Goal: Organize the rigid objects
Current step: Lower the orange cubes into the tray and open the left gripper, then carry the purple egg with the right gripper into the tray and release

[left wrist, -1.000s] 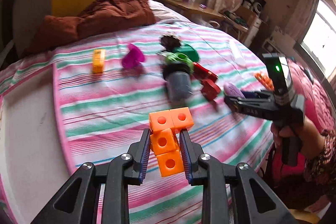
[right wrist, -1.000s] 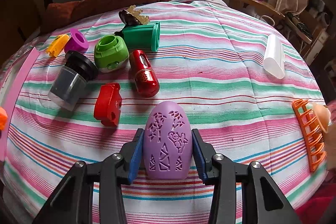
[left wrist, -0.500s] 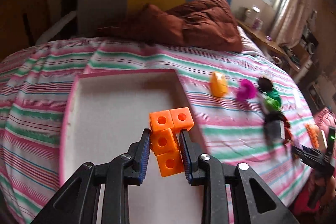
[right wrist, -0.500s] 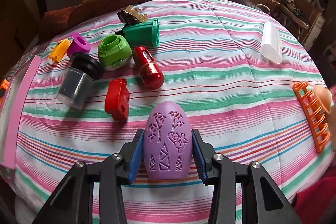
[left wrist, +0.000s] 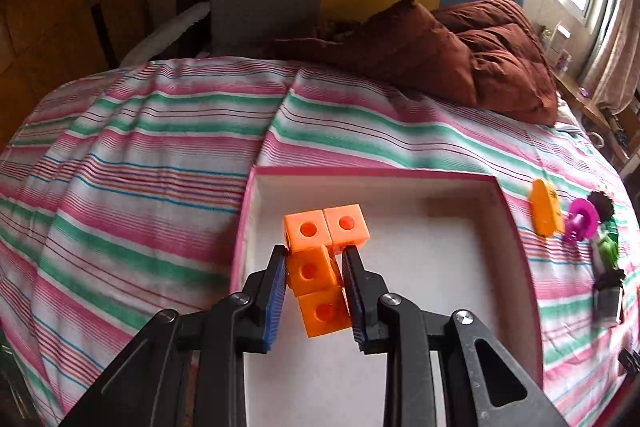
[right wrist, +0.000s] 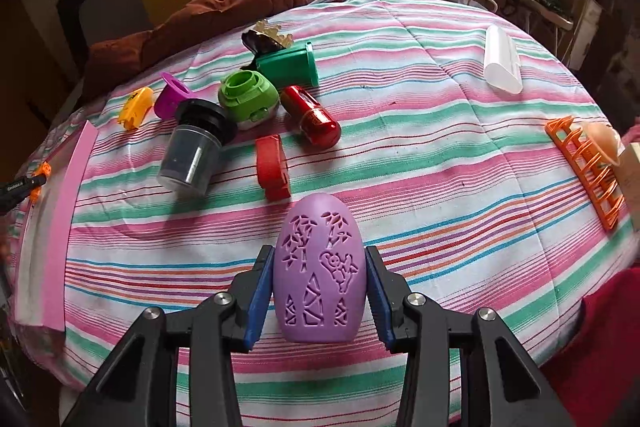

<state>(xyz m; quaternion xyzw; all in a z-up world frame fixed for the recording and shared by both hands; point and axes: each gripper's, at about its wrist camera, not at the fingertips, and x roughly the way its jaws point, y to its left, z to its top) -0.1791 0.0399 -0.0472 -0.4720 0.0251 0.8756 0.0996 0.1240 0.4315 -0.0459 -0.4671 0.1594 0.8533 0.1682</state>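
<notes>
The orange blocks [left wrist: 320, 269] are clamped in the left tool [left wrist: 314, 291], right above the pink box [left wrist: 520, 251]. Their long side points to 12 o'clock. The purple egg [right wrist: 319, 273] is clamped in the right tool [right wrist: 319, 301], tip to 12 o'clock; the box is seen far off at 9 o'clock.

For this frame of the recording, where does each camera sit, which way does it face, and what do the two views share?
Left wrist: rides the left gripper, looking along its jaws, shut on the orange cube piece, down into the pink-rimmed white box on the striped bedspread.
Right wrist: rides the right gripper, jaws shut on the purple egg, facing the scattered toys.
Shared: box edge, yellow piece, magenta piece, brown quilt.
</notes>
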